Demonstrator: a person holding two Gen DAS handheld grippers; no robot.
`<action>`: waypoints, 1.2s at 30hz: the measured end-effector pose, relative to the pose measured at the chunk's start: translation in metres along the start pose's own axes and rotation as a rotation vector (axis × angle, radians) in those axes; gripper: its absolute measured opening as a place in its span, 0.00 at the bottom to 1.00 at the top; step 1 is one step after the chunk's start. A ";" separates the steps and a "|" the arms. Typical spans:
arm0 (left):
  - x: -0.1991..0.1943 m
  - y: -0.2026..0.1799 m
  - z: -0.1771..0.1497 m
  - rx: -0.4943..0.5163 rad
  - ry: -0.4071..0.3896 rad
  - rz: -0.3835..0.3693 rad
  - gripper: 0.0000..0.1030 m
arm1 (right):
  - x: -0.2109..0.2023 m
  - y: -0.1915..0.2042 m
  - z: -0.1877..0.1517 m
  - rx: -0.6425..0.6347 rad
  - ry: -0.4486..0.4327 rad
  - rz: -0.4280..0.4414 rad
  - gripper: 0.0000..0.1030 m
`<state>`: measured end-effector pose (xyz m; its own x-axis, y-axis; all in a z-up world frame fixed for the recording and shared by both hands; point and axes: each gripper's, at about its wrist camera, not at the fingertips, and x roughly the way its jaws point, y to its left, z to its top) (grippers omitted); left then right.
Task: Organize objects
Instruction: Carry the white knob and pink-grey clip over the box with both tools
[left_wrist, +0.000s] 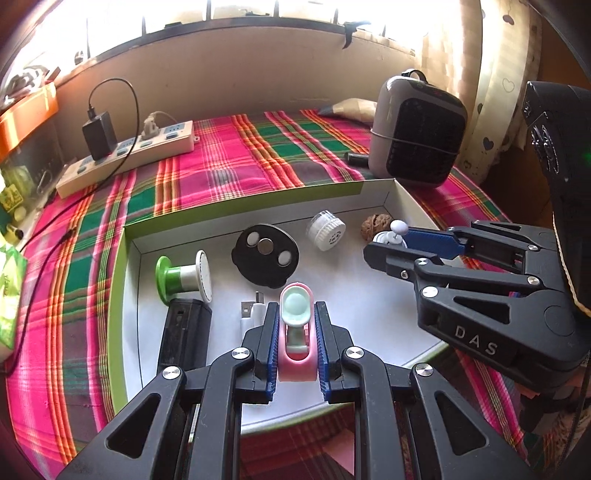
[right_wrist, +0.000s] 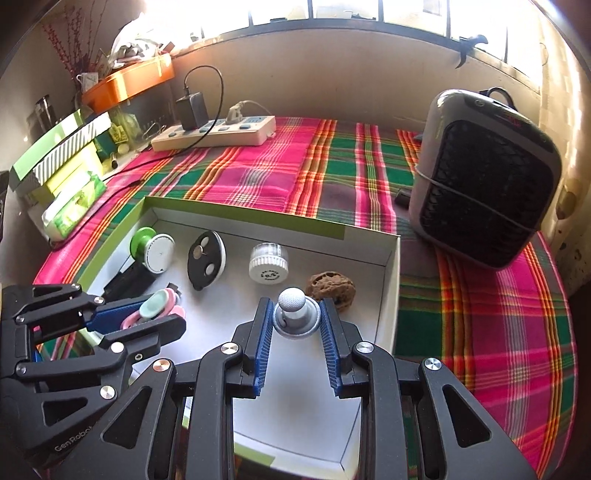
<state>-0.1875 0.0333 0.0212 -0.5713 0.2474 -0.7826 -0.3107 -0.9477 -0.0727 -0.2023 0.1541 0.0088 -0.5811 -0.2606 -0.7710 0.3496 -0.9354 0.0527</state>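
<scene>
A shallow white box with green sides (left_wrist: 243, 212) (right_wrist: 388, 258) lies on the plaid cloth. My left gripper (left_wrist: 296, 314) is shut on a pink and mint clip (left_wrist: 295, 332) over the box; it also shows in the right wrist view (right_wrist: 155, 308). My right gripper (right_wrist: 296, 314) is shut on a grey knob with a ball top (right_wrist: 293, 312), seen white in the left wrist view (left_wrist: 395, 232). In the box lie a green spool (left_wrist: 181, 278) (right_wrist: 151, 249), a black disc (left_wrist: 265, 255) (right_wrist: 205, 260), a white cap (left_wrist: 325, 229) (right_wrist: 268, 262), a walnut (left_wrist: 376, 223) (right_wrist: 331, 288), a black block (left_wrist: 184, 332) and a USB plug (left_wrist: 253, 312).
A grey heater (left_wrist: 417, 129) (right_wrist: 484, 177) stands at the back right. A power strip with a black charger (left_wrist: 125, 155) (right_wrist: 214, 131) lies at the back left. Green boxes and a tissue pack (right_wrist: 62, 173) sit at the left edge. An orange tray (right_wrist: 129, 79) is on a shelf.
</scene>
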 end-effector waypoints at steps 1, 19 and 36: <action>0.002 0.000 0.001 0.002 0.003 0.001 0.15 | 0.002 0.001 0.000 -0.006 0.005 0.000 0.26; 0.022 0.002 0.010 0.014 0.014 0.034 0.15 | 0.024 0.004 0.009 -0.070 0.013 -0.069 0.26; 0.023 -0.001 0.010 0.028 0.015 0.053 0.15 | 0.026 0.007 0.008 -0.082 0.006 -0.075 0.26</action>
<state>-0.2082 0.0420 0.0096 -0.5760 0.1932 -0.7943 -0.3017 -0.9533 -0.0131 -0.2207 0.1392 -0.0059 -0.6034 -0.1885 -0.7748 0.3645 -0.9294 -0.0577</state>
